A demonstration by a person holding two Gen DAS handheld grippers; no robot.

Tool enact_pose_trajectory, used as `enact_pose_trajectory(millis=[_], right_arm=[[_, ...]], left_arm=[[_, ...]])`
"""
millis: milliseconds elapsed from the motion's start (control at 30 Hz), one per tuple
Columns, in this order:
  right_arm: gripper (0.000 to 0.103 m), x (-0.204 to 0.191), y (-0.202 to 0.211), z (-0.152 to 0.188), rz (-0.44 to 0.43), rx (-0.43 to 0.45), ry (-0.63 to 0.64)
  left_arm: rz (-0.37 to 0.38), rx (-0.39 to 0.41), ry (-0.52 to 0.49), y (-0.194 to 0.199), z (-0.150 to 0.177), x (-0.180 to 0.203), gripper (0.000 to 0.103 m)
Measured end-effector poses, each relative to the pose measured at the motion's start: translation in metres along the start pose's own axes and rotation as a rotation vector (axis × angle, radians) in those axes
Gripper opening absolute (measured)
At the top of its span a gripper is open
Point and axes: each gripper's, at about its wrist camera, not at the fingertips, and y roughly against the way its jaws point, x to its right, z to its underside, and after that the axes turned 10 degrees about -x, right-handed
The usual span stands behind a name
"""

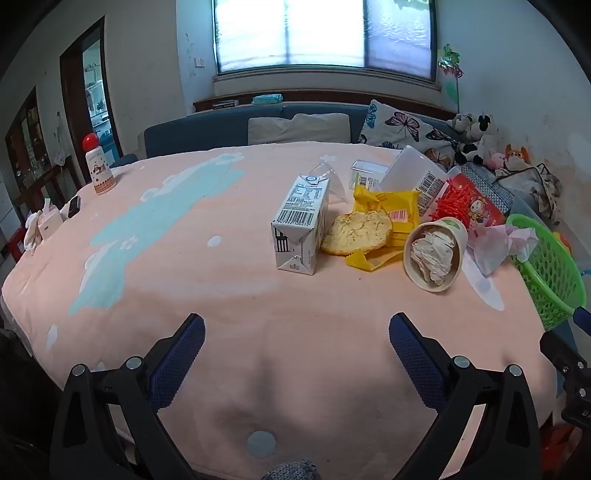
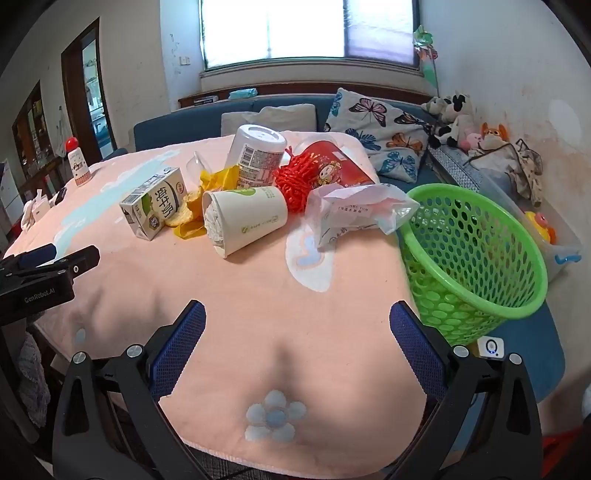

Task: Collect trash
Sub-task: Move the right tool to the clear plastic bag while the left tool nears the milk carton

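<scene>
Pink blanket point(image 2: 258, 295) is covering the worktop, and the trash is lying in one group at its far right part: a milk carton point(image 1: 299, 229), a biscuit point(image 1: 356, 232) on a yellow wrapper point(image 1: 400, 212), a paper cup point(image 2: 245, 218) on its side with tissue inside, a white jar point(image 2: 258, 155), a red bag point(image 2: 332, 170) and a crumpled wrapper point(image 2: 354, 214). A green basket point(image 2: 469, 254) is leaning at the right edge, just beside the crumpled wrapper.

Both tools are hanging over the near part of the blanket with nothing between the pads: the left tool point(image 1: 297, 347) is standing wide, and the right tool point(image 2: 297, 332) also.

I think the first pick is not yet begun. The right tool should be taking the piece nearest to the basket, closing gently, because the light paper is crushing easily. The blanket is soft, so pressing down can be pulling folds.

Behind are a blue sofa point(image 1: 221, 127) with pillows, plush toys point(image 2: 454, 114) and a bright window point(image 1: 325, 33).
</scene>
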Motion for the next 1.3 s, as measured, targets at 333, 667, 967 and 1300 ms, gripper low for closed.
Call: enact_pose_trajectory(millis=[333, 667, 967, 1300], right_arm=[[0.099, -0.004, 0.003, -0.003, 0.004, 0.006, 0.011], [0.099, 0.004, 0.005, -0.007, 0.011, 0.013, 0.008], [0.099, 0.007, 0.007, -0.009, 0.015, 0.023, 0.008], [0.099, 0.015, 0.008, -0.02, 0.015, 0.031, 0.017]], left_arm=[[0.021, 0.005, 0.001, 0.003, -0.001, 0.002, 0.097], [0.04, -0.003, -0.017, 0.0, -0.005, 0.005, 0.097], [0.051, 0.003, -0.026, 0.001, -0.009, 0.009, 0.097], [0.055, 0.012, -0.03, 0.002, -0.018, 0.01, 0.097]])
